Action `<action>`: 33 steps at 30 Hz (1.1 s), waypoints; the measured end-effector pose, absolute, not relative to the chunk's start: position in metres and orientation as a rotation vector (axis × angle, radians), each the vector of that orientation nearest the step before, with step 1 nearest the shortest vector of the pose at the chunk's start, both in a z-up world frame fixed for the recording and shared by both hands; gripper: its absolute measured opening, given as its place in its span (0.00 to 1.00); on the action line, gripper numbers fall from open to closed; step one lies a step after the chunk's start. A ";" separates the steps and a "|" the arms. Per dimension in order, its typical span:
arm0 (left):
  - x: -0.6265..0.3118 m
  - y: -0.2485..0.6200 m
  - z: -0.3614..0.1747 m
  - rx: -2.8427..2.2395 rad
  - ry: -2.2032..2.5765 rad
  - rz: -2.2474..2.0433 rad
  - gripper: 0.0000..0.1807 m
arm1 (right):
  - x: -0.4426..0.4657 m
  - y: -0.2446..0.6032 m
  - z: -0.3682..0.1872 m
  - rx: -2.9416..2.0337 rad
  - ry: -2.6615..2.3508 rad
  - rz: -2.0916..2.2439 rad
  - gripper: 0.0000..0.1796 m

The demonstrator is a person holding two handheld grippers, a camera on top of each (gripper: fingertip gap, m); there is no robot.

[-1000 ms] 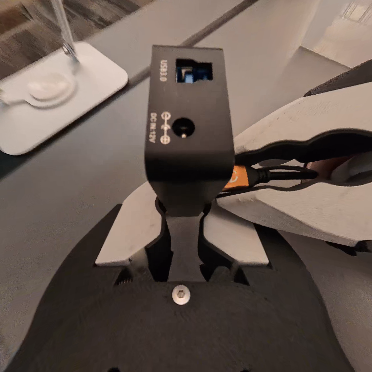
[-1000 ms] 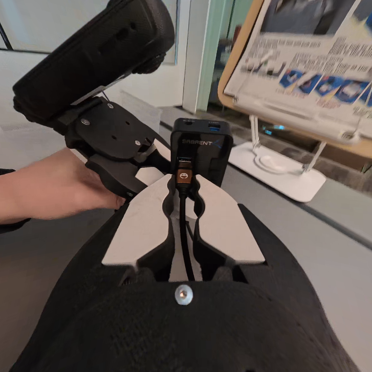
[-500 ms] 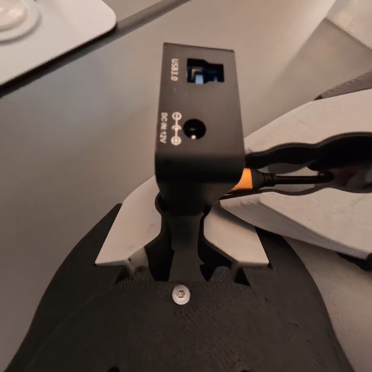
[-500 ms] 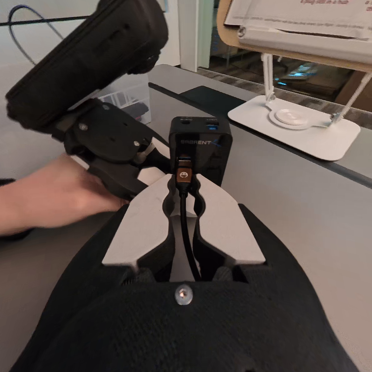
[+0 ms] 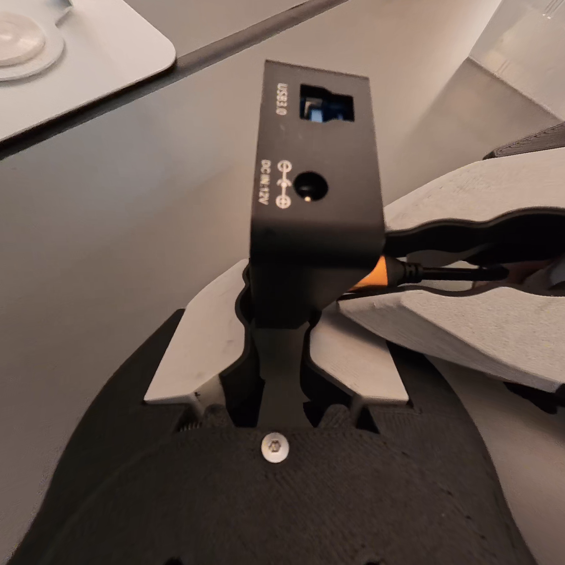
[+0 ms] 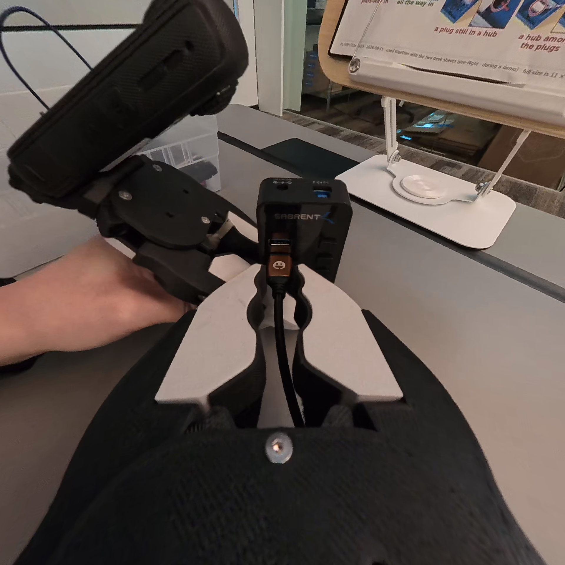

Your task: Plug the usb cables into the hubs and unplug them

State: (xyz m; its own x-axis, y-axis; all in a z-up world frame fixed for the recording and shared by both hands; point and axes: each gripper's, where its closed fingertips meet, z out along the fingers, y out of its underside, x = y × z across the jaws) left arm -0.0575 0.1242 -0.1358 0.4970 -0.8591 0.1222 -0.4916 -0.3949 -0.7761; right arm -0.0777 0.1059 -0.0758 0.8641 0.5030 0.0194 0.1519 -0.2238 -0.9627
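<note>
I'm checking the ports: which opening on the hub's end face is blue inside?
The rectangular port, at the end far from the left tongs; the round socket nearer them is plain black.

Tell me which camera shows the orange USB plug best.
The right wrist view: the orange USB plug faces the camera between the right gripper fingers, its metal tip at the black hub. The left wrist view shows only an orange sliver beside the hub, mostly hidden.

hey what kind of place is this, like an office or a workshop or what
Probably an office or lab demo desk. A grey table carries a white stand holding a printed instruction sheet, a clear storage bin sits behind, and glass partitions show beyond.
</note>
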 end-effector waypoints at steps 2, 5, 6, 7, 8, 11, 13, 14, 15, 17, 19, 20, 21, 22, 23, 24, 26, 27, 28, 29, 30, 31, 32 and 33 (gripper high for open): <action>-0.052 0.116 -0.134 -2.068 1.092 -0.789 0.16 | -0.075 0.103 -0.074 -1.775 -0.511 0.343 0.09; -0.050 0.116 -0.129 -2.042 1.105 -0.742 0.16 | -0.071 0.099 -0.070 -1.763 -0.512 0.315 0.09; -0.050 0.117 -0.128 -2.032 1.111 -0.724 0.16 | -0.070 0.099 -0.068 -1.763 -0.505 0.300 0.09; -0.051 0.119 -0.129 -2.030 1.109 -0.696 0.16 | -0.070 0.099 -0.069 -1.773 -0.501 0.287 0.09; -0.055 0.125 -0.130 -2.042 1.078 -0.661 0.16 | -0.069 0.098 -0.070 -1.775 -0.498 0.279 0.09; -0.084 0.151 -0.122 -2.132 0.834 -0.819 0.15 | -0.059 0.089 -0.054 -1.692 -0.491 0.175 0.09; -0.099 0.158 -0.114 -2.109 0.832 -0.839 0.16 | -0.057 0.080 -0.044 -1.656 -0.484 0.232 0.09; -0.102 0.158 -0.115 -2.102 0.876 -0.779 0.16 | -0.055 0.078 -0.043 -1.664 -0.471 0.263 0.09; -0.101 0.156 -0.116 -2.092 0.922 -0.728 0.16 | -0.053 0.077 -0.041 -1.659 -0.467 0.297 0.09; -0.090 0.151 -0.116 -2.059 0.963 -0.701 0.16 | -0.045 0.077 -0.033 -1.647 -0.452 0.341 0.09; -0.081 0.148 -0.111 -2.017 0.978 -0.709 0.16 | -0.039 0.072 -0.021 -1.657 -0.449 0.411 0.09; -0.079 0.147 -0.109 -2.000 0.983 -0.711 0.16 | -0.034 0.068 -0.010 -1.644 -0.445 0.418 0.09; -0.077 0.145 -0.106 -1.982 0.987 -0.719 0.16 | -0.029 0.062 0.001 -1.646 -0.451 0.423 0.09; -0.075 0.144 -0.103 -1.971 0.987 -0.740 0.16 | -0.023 0.055 0.013 -1.647 -0.461 0.425 0.09; -0.073 0.141 -0.099 -1.969 0.984 -0.773 0.16 | -0.015 0.047 0.030 -1.634 -0.470 0.423 0.09; -0.071 0.139 -0.095 -1.962 0.977 -0.810 0.16 | -0.008 0.037 0.048 -1.628 -0.484 0.430 0.09; -0.070 0.136 -0.086 -1.947 0.966 -0.873 0.16 | 0.012 0.013 0.092 -1.604 -0.506 0.427 0.09; -0.069 0.134 -0.081 -1.939 0.967 -0.892 0.16 | 0.026 0.000 0.116 -1.586 -0.512 0.398 0.09; -0.069 0.133 -0.077 -1.929 0.971 -0.903 0.16 | 0.041 -0.013 0.137 -1.579 -0.524 0.355 0.09; -0.070 0.132 -0.072 -1.922 0.974 -0.910 0.16 | 0.058 -0.026 0.155 -1.588 -0.536 0.298 0.09; -0.069 0.131 -0.067 -1.910 0.978 -0.924 0.16 | 0.076 -0.038 0.169 -1.612 -0.546 0.229 0.09; -0.069 0.128 -0.061 -1.894 0.981 -0.949 0.16 | 0.099 -0.048 0.179 -1.635 -0.542 0.142 0.09; -0.068 0.126 -0.054 -1.879 0.979 -0.977 0.16 | 0.122 -0.056 0.182 -1.681 -0.533 0.065 0.09; -0.066 0.123 -0.048 -1.866 0.976 -1.004 0.16 | 0.145 -0.063 0.178 -1.750 -0.523 0.023 0.09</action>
State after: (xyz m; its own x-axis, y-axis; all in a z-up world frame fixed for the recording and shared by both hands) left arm -0.0664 0.1231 -0.0477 0.3911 -0.8770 0.2792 -0.2543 -0.3945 -0.8830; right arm 0.1447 -0.0629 0.1782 0.8972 0.3557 0.2616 0.3311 -0.1502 -0.9316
